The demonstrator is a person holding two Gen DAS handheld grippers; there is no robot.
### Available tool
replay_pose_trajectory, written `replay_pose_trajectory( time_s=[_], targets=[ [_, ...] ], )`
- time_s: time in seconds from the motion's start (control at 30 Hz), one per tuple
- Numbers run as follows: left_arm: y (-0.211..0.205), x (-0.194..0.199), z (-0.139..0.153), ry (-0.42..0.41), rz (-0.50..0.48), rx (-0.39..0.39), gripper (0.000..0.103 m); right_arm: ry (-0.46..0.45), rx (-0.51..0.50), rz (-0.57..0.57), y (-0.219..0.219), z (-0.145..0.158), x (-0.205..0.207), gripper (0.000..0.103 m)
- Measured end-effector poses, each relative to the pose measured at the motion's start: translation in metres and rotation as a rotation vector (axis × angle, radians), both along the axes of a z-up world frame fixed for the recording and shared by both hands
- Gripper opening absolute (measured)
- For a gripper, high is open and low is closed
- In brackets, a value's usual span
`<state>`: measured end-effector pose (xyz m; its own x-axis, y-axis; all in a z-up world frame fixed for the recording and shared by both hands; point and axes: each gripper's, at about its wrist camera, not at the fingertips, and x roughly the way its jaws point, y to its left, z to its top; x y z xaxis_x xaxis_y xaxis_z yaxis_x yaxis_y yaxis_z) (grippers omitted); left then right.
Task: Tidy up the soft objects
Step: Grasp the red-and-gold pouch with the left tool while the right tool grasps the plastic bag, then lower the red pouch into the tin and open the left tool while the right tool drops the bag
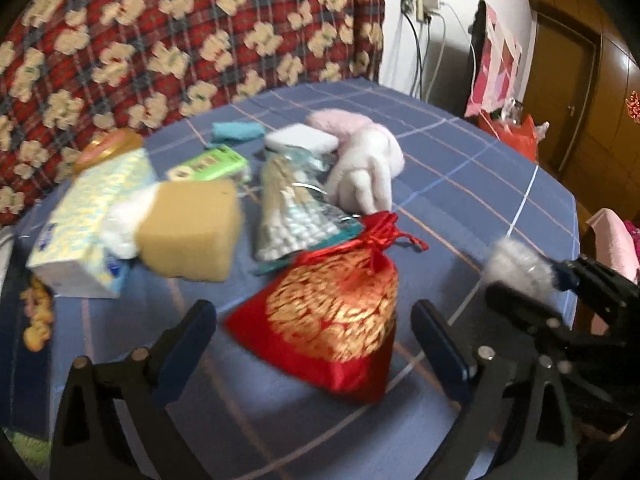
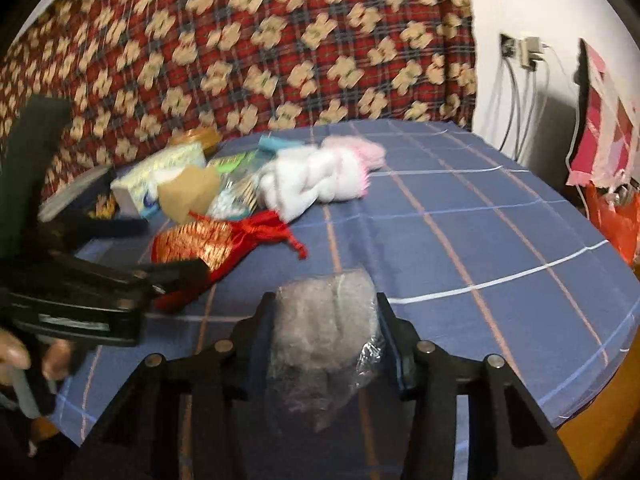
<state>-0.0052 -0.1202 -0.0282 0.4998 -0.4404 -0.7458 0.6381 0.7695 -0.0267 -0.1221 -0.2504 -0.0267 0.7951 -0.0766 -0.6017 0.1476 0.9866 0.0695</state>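
A grey fluffy bundle in clear plastic wrap [image 2: 326, 320] sat on the blue checked cloth of the counter [image 2: 500, 248], between the fingers of the right hand-held gripper [image 2: 326, 320], whose pads pressed against its sides. Just to its left lay a red and gold drawstring pouch [image 1: 332, 312], flat on the cloth, with the left hand-held gripper [image 1: 316, 344] spread wide around it and not touching it. Beyond the pouch, toward the patterned red blanket, the other things crowded together: a tan sponge [image 1: 188, 228], a tissue box [image 1: 88, 224], a packet of cotton swabs [image 1: 292, 208] and a white and pink plush toy [image 1: 368, 168]. The slippery wrap could have let the bundle slide out if the squeeze stayed light. The two hand-held grippers worked close together, so a careless swing risked a knock, and the pouch's loose cord could have snagged.
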Motion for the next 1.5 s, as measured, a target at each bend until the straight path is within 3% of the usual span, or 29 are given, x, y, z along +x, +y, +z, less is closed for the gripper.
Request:
replay_pose_trajectory(
  time_s=[0.1,0.2,0.33,0.37,0.43,0.57,0.7,0.83,1.03,1.2,1.3,1.5],
  targets=[
    [-0.016,0.011,-0.013,0.058,0.004,0.069,0.096,-0.028,0.006,-0.015,-0.005,0.005,-0.004,0.049],
    [-0.017,0.016,-0.01,0.051,0.019,0.049,0.081,-0.025,0.01,-0.024,-0.007,0.005,-0.002,0.049],
    [-0.017,0.005,-0.006,0.031,-0.038,0.033,0.04,-0.026,0.004,-0.039,-0.009,0.006,-0.001,0.049],
    [-0.016,0.003,-0.005,0.037,-0.053,0.019,0.033,-0.027,0.002,-0.044,-0.009,0.007,-0.002,0.049],
    [-0.01,0.002,-0.003,0.071,-0.07,-0.033,0.029,-0.033,0.0,-0.049,-0.01,0.009,-0.002,0.049],
    [0.013,0.0,0.006,0.131,-0.091,-0.176,0.028,-0.044,-0.022,-0.058,-0.005,0.015,-0.005,0.049],
    [0.044,-0.012,0.022,0.102,-0.083,-0.231,0.028,-0.075,-0.038,-0.052,0.003,0.027,-0.006,0.049],
    [0.091,-0.018,0.048,0.03,-0.009,-0.277,0.028,-0.099,-0.05,-0.006,0.024,0.04,0.002,0.049],
    [0.162,-0.015,0.088,-0.157,0.16,-0.282,0.028,-0.178,-0.066,0.136,0.087,0.071,0.029,0.049],
    [0.23,-0.005,0.102,-0.261,0.332,-0.278,0.028,-0.26,-0.07,0.275,0.151,0.094,0.056,0.049],
    [0.268,0.002,0.101,-0.29,0.432,-0.261,0.028,-0.3,-0.073,0.36,0.193,0.102,0.072,0.05],
    [0.332,0.016,0.083,-0.276,0.6,-0.248,0.028,-0.293,-0.033,0.478,0.263,0.1,0.113,0.05]
  ],
)
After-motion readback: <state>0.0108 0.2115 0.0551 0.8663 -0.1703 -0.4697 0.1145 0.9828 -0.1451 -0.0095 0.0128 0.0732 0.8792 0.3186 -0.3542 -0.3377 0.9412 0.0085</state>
